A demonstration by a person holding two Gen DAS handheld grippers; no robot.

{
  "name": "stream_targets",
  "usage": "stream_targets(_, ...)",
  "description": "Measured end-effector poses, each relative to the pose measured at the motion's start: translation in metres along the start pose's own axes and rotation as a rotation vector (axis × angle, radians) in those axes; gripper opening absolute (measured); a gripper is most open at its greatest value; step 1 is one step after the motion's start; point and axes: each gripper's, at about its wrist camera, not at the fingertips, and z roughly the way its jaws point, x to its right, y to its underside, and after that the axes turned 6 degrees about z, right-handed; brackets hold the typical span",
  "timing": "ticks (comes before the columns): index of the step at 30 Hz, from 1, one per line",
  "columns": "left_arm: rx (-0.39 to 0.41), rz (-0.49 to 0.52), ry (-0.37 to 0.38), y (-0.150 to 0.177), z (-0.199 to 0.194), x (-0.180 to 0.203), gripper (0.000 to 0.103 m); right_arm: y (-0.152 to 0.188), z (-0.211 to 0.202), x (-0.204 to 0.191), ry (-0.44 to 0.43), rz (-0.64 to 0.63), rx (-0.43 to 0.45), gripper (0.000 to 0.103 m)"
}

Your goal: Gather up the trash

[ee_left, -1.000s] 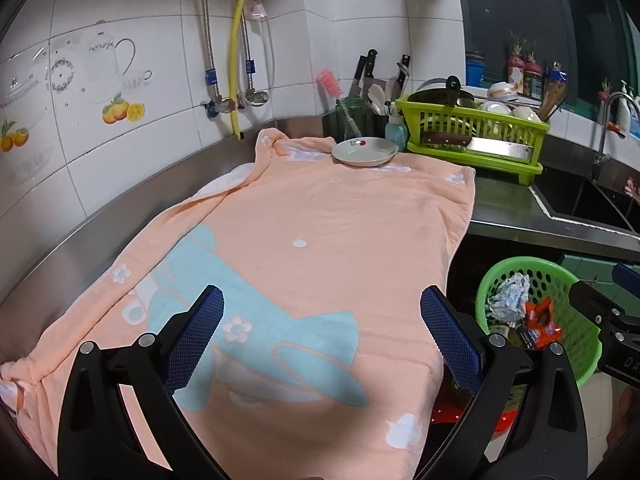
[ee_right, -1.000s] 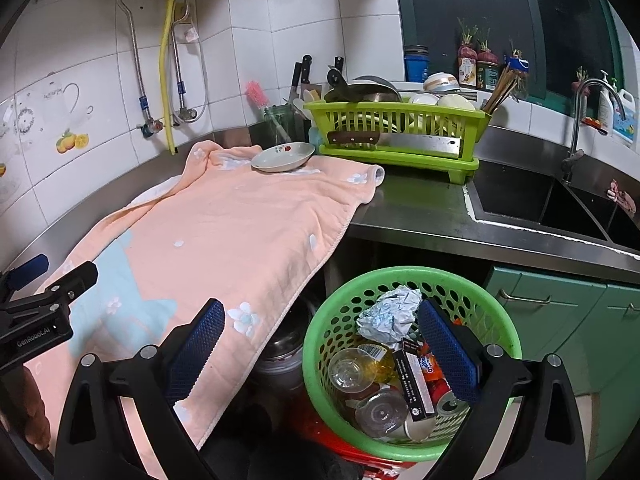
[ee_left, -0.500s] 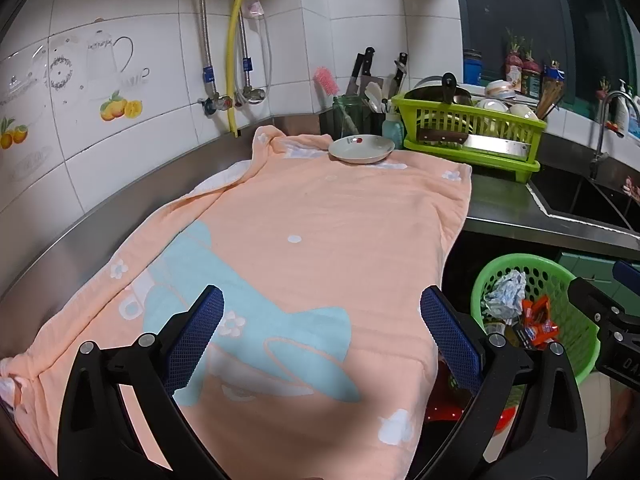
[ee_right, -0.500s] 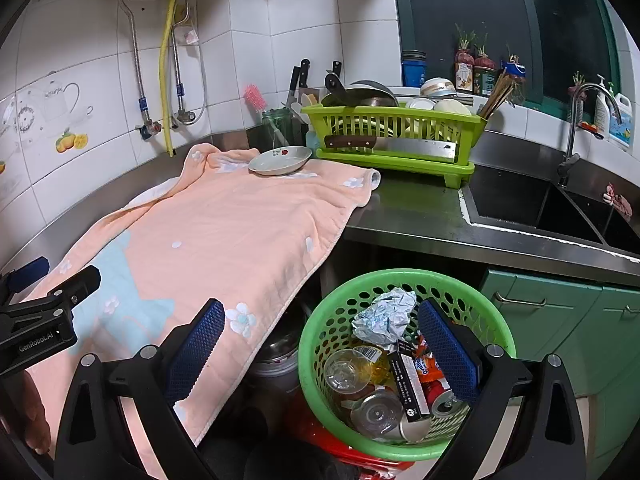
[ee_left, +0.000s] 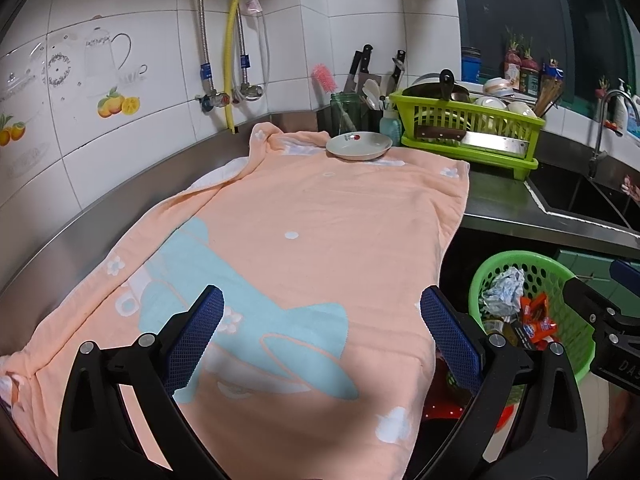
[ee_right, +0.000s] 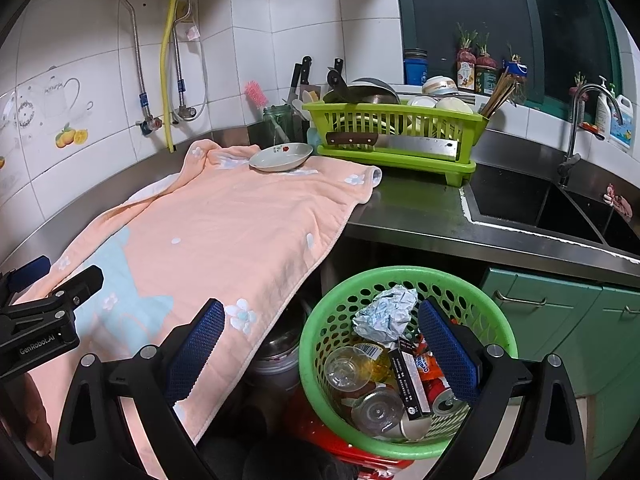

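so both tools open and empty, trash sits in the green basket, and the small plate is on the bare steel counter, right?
Not quite: the small round ceramic plate rests on the peach towel, not bare steel; the right wrist view shows it. Both tools are open and empty, trash in the green plastic basket.

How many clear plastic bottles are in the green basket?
2, both in the green basket: one bottle beside the crumpled paper, another bottle nearer the camera. Others may be buried.
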Motion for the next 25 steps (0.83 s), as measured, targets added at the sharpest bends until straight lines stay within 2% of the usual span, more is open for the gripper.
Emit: stream_targets(25, -0.011, -0.004, 0.001, 0.0008, 0.0014, 0.0031, 0.097, 0.0046, 0.0047, -0.0014, 0.000, 0.002, -0.014, 0.094)
